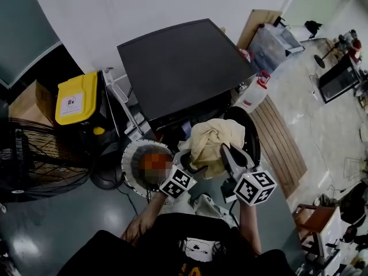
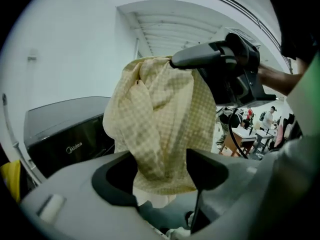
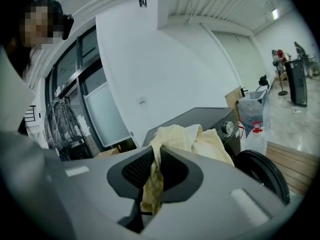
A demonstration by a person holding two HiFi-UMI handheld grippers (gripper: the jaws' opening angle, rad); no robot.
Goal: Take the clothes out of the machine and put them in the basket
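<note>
The head view alone gives the layout. The pale yellow checked cloth (image 1: 214,142) hangs at frame centre, clear of the drum, in front of the dark washing machine (image 1: 184,68). It is just left of the machine's open round door (image 1: 253,137). The white basket (image 1: 131,151) sits on the floor to the lower left of the cloth.

Only the right gripper view shows the right gripper (image 3: 154,156) with its jaws nearly pressed together, pinching a fold of the cloth. The rest of the cloth is heaped beyond the tips.

The left gripper view shows the left gripper (image 2: 162,171) spread wide, with the cloth's lower end hanging loose in the gap. In its upper right, the other gripper holds the cloth's top edge.

A yellow-lidded bin (image 1: 77,99) and a fan (image 1: 34,160) crowd the left of the head view. A jug (image 1: 253,94) stands by the machine's right corner. Bare floor (image 1: 57,223) lies open at lower left around the basket.

Both forearms reach up from the bottom edge of the head view. The grippers sit side by side and point toward the machine, and their marker cubes face the camera.
</note>
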